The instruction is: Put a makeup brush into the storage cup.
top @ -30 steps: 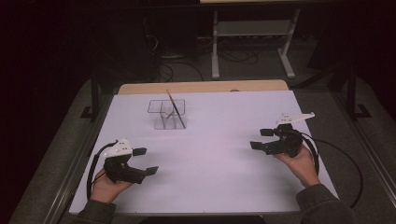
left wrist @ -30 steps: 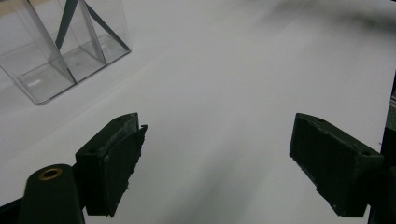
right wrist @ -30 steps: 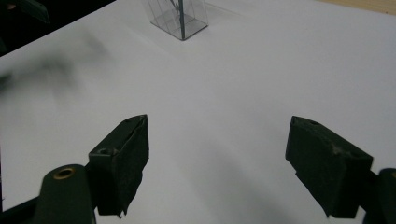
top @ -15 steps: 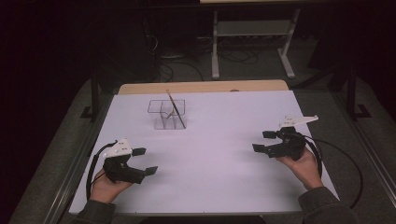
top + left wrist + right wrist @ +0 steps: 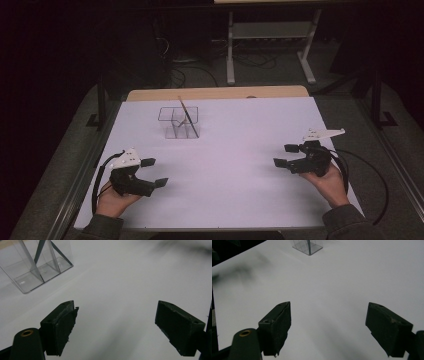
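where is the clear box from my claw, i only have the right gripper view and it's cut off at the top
Observer: In the high view the clear box stands on the far left part of the white table, nearer the left claw than your right claw.
Operator: anything inside it
Observer: A thin dark stick leans in it, its top poking above the rim.
Operator: does the box have sections
Observer: Yes, the left gripper view shows clear dividers splitting it into compartments.
Operator: is the left claw holding anything
Observer: No, its jaws stand wide apart over bare table.
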`<state>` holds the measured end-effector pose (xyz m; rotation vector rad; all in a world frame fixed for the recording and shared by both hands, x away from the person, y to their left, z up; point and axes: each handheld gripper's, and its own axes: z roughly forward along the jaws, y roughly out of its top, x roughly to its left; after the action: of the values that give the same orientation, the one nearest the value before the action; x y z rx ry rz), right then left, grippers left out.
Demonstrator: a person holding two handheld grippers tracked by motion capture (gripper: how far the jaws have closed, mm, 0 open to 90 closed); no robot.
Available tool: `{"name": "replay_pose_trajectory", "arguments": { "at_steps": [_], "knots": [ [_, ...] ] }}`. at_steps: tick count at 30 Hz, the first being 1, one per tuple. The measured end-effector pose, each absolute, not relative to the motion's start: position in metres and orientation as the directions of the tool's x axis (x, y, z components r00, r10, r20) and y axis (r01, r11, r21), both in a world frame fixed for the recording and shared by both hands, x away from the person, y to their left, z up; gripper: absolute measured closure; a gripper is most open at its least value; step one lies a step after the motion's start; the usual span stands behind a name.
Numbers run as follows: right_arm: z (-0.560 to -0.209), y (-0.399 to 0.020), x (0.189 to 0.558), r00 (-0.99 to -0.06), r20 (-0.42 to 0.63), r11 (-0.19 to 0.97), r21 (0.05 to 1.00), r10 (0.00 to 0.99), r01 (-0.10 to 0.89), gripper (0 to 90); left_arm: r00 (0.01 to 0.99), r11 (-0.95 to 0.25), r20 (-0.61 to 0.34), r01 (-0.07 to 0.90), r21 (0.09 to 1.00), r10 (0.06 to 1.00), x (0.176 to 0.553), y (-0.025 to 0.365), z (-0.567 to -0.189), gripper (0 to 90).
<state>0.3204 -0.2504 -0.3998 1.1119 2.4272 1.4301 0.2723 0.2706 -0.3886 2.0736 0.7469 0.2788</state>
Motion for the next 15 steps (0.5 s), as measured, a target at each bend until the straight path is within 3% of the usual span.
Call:
{"name": "replay_pose_trajectory", "arguments": {
  "at_steps": [15],
  "knots": [
    [-0.408,-0.261,0.306,-0.720,0.267,0.272,0.798,0.641,0.538,19.1,0.790,-0.426,-0.075,0.405,0.809,0.608,0.272,0.272,-0.390,16.1]
  ]
}}
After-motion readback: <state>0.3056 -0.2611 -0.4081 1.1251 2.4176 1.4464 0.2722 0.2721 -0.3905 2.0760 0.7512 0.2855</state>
